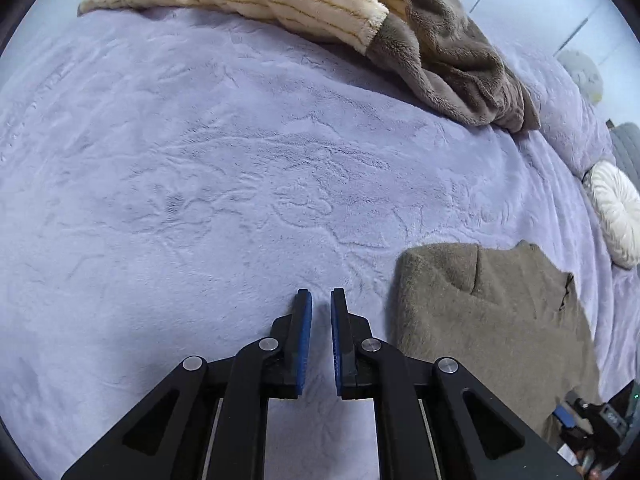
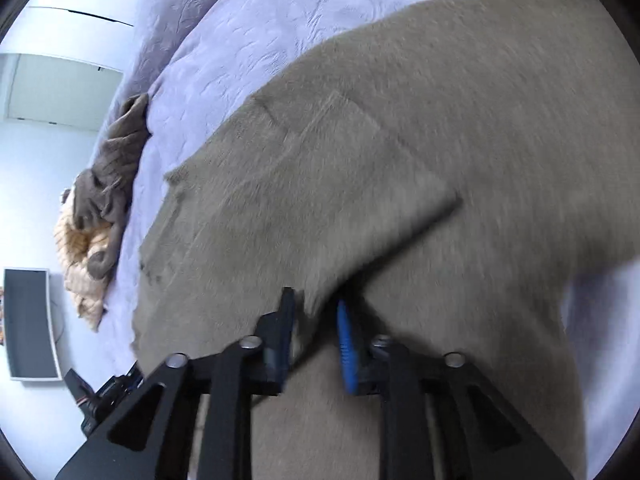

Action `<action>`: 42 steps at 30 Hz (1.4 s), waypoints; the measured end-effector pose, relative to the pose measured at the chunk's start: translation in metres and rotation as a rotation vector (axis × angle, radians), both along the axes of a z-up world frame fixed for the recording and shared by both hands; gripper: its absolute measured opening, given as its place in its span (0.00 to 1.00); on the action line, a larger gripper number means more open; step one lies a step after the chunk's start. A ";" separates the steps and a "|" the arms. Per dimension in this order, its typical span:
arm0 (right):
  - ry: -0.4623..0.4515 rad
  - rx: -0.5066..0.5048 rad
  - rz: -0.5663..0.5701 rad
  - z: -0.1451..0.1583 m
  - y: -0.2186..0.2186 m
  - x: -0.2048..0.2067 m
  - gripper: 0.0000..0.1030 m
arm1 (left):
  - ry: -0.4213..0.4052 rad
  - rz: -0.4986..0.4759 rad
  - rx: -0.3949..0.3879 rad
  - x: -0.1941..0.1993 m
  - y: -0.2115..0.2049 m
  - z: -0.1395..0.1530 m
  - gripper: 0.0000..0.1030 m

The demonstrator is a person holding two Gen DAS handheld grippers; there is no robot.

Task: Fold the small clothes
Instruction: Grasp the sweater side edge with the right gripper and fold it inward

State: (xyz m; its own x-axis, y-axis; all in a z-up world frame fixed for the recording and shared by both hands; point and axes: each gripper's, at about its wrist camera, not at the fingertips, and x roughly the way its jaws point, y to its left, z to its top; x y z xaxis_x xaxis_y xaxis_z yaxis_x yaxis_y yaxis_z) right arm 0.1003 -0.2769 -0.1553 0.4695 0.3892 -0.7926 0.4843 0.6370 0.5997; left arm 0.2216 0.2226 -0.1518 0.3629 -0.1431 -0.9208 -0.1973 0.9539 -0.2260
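Note:
A brown-grey fuzzy garment lies flat on the lilac bedspread, at the lower right of the left wrist view. It fills most of the right wrist view. My left gripper hovers over bare bedspread just left of the garment, its jaws a narrow gap apart and empty. My right gripper sits at a folded edge of the garment, with fabric between its blue pads; motion blur hides whether they pinch it. The right gripper also shows in the left wrist view.
A heap of cream striped and brown fleece clothes lies at the far side of the bed, also in the right wrist view. A white round cushion is at the right. A dark monitor stands beyond the bed.

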 end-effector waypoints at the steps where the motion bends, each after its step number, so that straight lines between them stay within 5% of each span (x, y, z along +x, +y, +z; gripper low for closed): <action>1: -0.018 0.031 0.031 0.005 0.008 -0.008 0.45 | -0.005 -0.016 0.015 -0.005 0.000 0.004 0.10; 2: -0.042 0.086 0.079 0.009 0.023 -0.012 0.52 | -0.006 -0.026 0.021 -0.010 -0.001 0.007 0.10; 7: -0.063 0.339 0.346 0.006 0.139 -0.016 0.52 | 0.004 -0.014 0.008 -0.046 0.005 0.013 0.10; 11: -0.056 0.381 0.396 -0.008 0.208 -0.003 0.52 | 0.021 -0.029 0.030 -0.077 0.012 0.016 0.10; 13: -0.051 0.377 0.362 -0.014 0.217 0.000 0.44 | 0.024 -0.030 0.028 -0.090 0.018 0.018 0.10; 14: -0.048 0.382 0.358 -0.017 0.221 0.001 0.18 | 0.023 -0.026 0.024 -0.094 0.021 0.019 0.10; 15: -0.049 0.385 0.362 -0.016 0.225 0.001 0.07 | 0.021 -0.022 0.026 -0.097 0.023 0.019 0.10; 21: -0.013 0.303 0.438 -0.037 0.276 0.005 0.08 | 0.035 -0.029 0.031 -0.107 0.016 0.016 0.10; 25: 0.005 0.262 0.492 -0.033 0.269 -0.003 0.17 | 0.034 -0.063 0.027 -0.113 -0.004 0.019 0.10; 27: -0.007 0.235 0.553 -0.021 0.261 -0.014 0.43 | 0.041 -0.082 0.016 -0.113 -0.016 0.021 0.10; 29: -0.043 0.184 0.541 -0.004 0.232 -0.028 0.54 | 0.042 -0.095 0.015 -0.115 -0.028 0.023 0.15; 30: -0.054 0.144 0.511 0.003 0.216 -0.031 0.55 | 0.045 -0.102 0.016 -0.115 -0.034 0.024 0.60; 31: -0.063 0.088 0.453 0.009 0.191 -0.033 0.55 | 0.040 -0.095 0.020 -0.116 -0.039 0.026 0.98; 35: -0.044 -0.053 0.184 0.012 0.092 -0.039 0.55 | 0.011 -0.108 0.027 -0.117 -0.061 0.035 1.00; 39: -0.013 -0.057 -0.037 0.002 0.011 -0.039 0.53 | 0.020 -0.133 0.057 -0.117 -0.083 0.035 1.00; 40: -0.010 -0.060 -0.066 0.001 -0.001 -0.038 0.48 | 0.028 -0.140 0.066 -0.117 -0.087 0.033 1.00; 42: 0.024 -0.076 -0.111 -0.008 -0.017 -0.036 0.12 | 0.059 -0.144 0.076 -0.117 -0.093 0.029 1.00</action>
State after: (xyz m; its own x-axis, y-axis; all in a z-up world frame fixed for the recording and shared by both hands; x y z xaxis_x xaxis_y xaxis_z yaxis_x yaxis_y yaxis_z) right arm 0.0648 -0.2942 -0.1628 0.4870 0.2740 -0.8293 0.5679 0.6221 0.5390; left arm 0.1044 0.1294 -0.1232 0.2886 -0.1187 -0.9501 -0.0680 0.9872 -0.1440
